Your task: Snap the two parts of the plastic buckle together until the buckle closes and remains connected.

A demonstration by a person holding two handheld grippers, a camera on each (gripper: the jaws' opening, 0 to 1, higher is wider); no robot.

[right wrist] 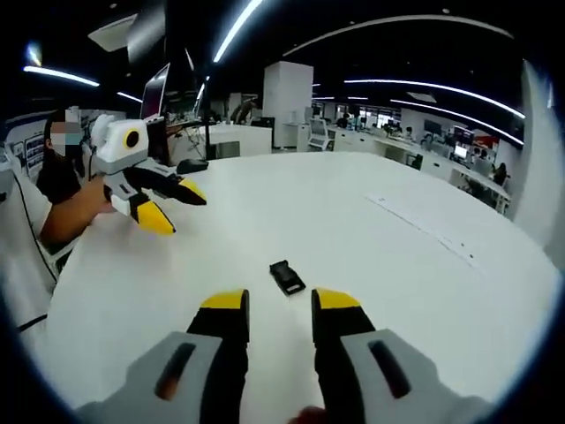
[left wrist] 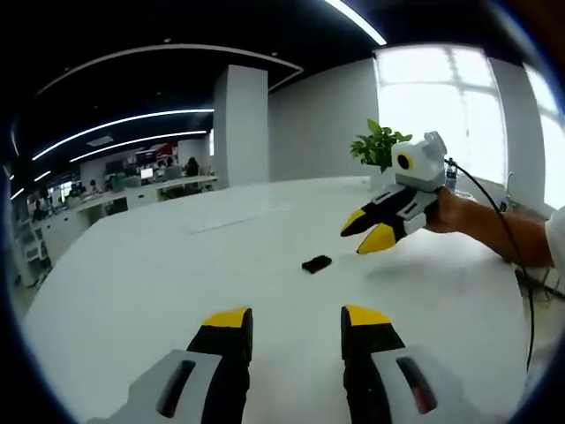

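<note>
On the white table (right wrist: pixel 424 291), the buckle (right wrist: pixel 286 276) lies just ahead of both grippers' parted, empty fingers (right wrist: pixel 222 311).

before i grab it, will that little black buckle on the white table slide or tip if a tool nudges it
The black buckle lies flat and low on the white table, so it probably won't tip or roll. The tabletop looks smooth and glossy, so the buckle likely slides. It looks small and plastic, so probably light and stiff.
</note>
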